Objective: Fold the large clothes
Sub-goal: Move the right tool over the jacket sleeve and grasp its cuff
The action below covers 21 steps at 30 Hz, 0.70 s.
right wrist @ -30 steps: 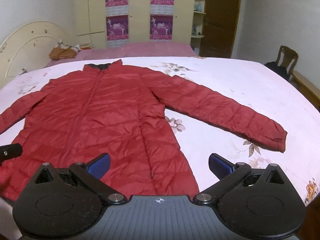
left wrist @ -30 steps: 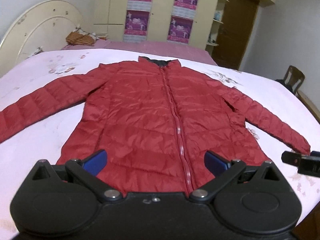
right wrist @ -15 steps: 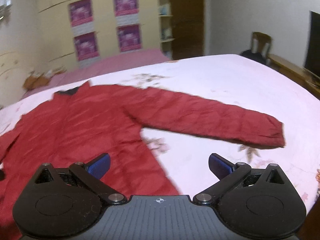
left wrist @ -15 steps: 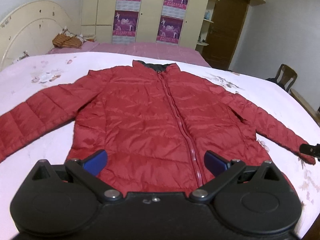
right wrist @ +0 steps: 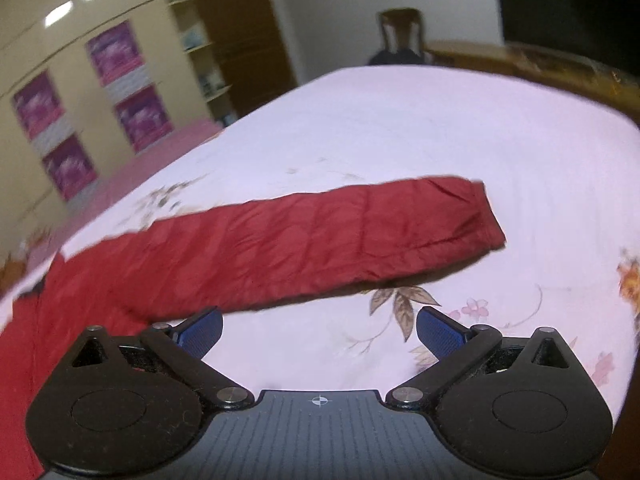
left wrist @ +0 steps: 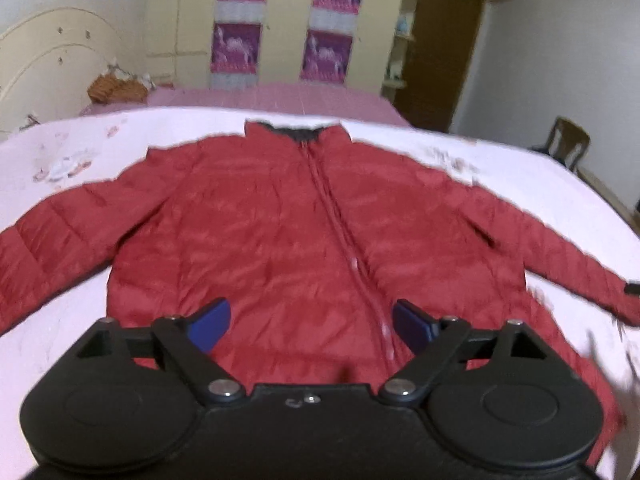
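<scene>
Jacket [left wrist: 280,248] is seen spread flat, front up, on the bed [left wrist: 72,148]; no fold has been made yet, so the whole task is judged as left to do: sleeves in, then body folded. Nearest in the left wrist view, the left gripper [left wrist: 310,326] hangs over the hem w/ jaws apart; they have just been closing a little, w/ nothing clamped between them. In the right wrist view the right gripper [right wrist: 318,328] is held w/ jaws apart above bare sheet, just short of the right sleeve [right wrist: 320,240], which is not touched. Further out, the sleeve's cuff [right wrist: 480,216] lies flat, pointing away from the body. Fabric is red, quilted, puffy & lightly creased, zipped shut up to a dark collar [left wrist: 296,134] at the far end. Both sleeves are stretched out sideways.
</scene>
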Tool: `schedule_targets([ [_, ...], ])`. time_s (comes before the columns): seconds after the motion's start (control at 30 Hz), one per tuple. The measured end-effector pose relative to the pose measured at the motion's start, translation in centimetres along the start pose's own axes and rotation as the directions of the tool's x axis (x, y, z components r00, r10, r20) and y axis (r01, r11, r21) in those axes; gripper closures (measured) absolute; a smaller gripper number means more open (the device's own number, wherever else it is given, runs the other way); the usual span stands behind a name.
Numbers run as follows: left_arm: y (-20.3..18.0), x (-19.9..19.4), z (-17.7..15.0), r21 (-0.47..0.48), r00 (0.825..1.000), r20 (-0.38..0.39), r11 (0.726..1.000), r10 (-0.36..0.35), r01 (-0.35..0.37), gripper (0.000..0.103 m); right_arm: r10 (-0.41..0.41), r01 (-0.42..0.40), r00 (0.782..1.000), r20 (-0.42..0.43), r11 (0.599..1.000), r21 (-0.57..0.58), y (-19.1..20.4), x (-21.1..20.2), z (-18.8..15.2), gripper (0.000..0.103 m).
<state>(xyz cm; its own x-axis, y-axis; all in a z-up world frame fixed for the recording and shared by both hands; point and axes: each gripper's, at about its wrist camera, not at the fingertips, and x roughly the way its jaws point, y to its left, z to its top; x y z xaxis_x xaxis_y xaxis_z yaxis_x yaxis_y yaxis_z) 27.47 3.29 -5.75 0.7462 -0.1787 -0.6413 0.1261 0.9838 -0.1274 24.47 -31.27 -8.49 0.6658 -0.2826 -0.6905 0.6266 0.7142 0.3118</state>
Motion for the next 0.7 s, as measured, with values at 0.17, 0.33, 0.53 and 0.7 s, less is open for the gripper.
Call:
schedule_targets([
  [0.17, -1.7, 2.0, 0.4, 0.014, 1.000, 0.000, 1.000, 0.025, -0.025, 0.011, 0.031, -0.030, 0.999, -0.012, 0.993, 0.112, -1.9, 1.9, 0.4, 0.020],
  [0.33, -1.9, 4.3, 1.1, -0.021, 0.999, -0.034, 0.999, 0.029, -0.030, 0.011, 0.086, -0.077, 0.996, -0.034, 0.974, 0.212, -3.5, 3.6, 0.8, 0.041],
  [0.53, -1.2, 6.6, 2.1, -0.064, 0.996, -0.069, 0.996, 0.055, -0.060, 0.012, 0.110, -0.100, 0.994, -0.008, 0.934, 0.344, -6.1, 4.9, 1.7, 0.041],
  [0.7, -0.4, 7.8, 2.5, -0.054, 0.992, -0.100, 0.995, 0.080, -0.085, 0.009, 0.067, -0.081, 0.997, 0.047, 0.901, 0.426, -8.1, 4.8, 2.8, 0.042],
])
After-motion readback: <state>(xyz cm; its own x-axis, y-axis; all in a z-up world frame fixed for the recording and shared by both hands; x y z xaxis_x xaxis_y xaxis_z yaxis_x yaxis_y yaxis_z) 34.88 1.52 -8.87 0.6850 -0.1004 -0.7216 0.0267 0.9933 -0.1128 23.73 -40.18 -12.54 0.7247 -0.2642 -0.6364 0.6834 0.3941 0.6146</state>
